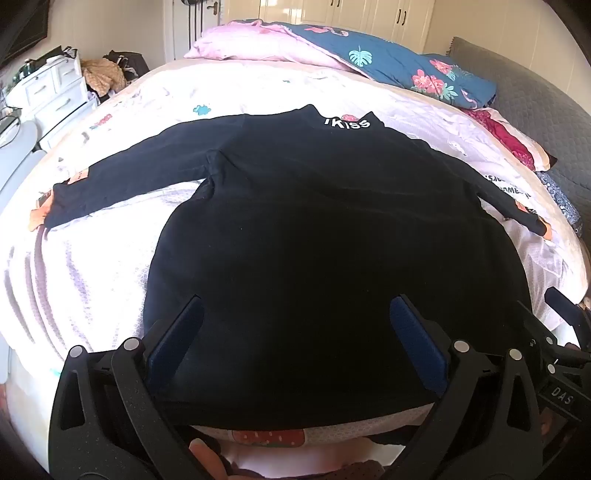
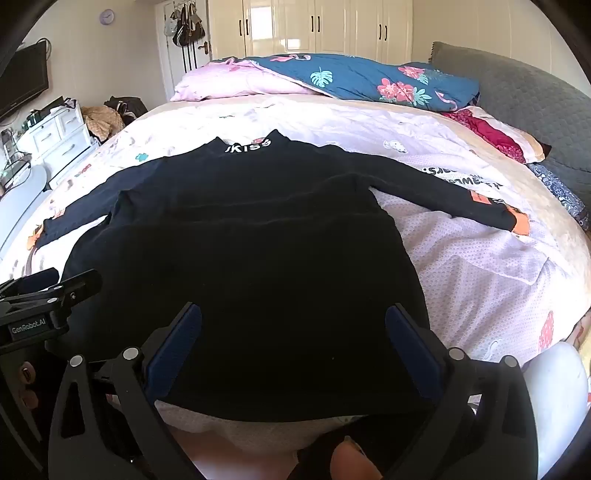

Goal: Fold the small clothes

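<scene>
A small black long-sleeved top lies flat on the bed, both sleeves spread out sideways, white "KISS" lettering at its collar on the far side. My left gripper hovers over the near hem with its blue-padded jaws wide open and nothing between them. My right gripper stands open in the same way above the hem, a little further right. In the right wrist view the left gripper shows at the left edge; in the left wrist view the right gripper shows at the right edge.
A folded blue floral quilt and a pink one lie at the far end of the bed. A grey headboard is at right, white drawers at left, wardrobes behind. A white round object sits at bottom right.
</scene>
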`<state>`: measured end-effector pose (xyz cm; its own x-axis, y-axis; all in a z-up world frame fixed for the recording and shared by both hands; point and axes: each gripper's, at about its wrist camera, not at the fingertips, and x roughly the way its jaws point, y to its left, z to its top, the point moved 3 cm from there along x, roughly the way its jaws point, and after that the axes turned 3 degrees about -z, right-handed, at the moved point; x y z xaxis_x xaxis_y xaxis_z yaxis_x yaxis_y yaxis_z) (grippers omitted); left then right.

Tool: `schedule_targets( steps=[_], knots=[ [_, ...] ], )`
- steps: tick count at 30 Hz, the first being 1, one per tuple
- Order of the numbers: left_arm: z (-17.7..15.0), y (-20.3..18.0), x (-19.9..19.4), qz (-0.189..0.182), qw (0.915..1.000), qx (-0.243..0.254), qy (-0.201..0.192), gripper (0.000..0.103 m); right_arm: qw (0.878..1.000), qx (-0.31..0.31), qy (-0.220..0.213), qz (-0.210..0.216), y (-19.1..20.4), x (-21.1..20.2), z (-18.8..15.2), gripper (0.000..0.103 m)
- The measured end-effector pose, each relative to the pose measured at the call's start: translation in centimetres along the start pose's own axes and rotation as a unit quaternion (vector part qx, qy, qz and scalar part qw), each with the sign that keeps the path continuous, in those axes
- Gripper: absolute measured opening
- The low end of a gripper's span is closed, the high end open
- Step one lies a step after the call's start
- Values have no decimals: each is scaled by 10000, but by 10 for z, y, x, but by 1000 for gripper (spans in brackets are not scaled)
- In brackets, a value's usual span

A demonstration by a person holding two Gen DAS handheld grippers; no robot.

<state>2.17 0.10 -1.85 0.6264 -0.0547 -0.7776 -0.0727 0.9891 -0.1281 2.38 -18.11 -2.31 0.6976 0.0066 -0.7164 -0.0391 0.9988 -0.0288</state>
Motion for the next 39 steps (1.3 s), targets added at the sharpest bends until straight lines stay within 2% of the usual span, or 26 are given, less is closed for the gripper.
schedule_targets(
  steps=[26,39],
  knots=[
    [2,-1,1,-88,10000,-5,-2,95,10000,9,-31,48,1,-1,1,99],
    [20,-4,5,-56,9999,73,-74,95,9999,27,104,65,1,9,10,99]
  ],
)
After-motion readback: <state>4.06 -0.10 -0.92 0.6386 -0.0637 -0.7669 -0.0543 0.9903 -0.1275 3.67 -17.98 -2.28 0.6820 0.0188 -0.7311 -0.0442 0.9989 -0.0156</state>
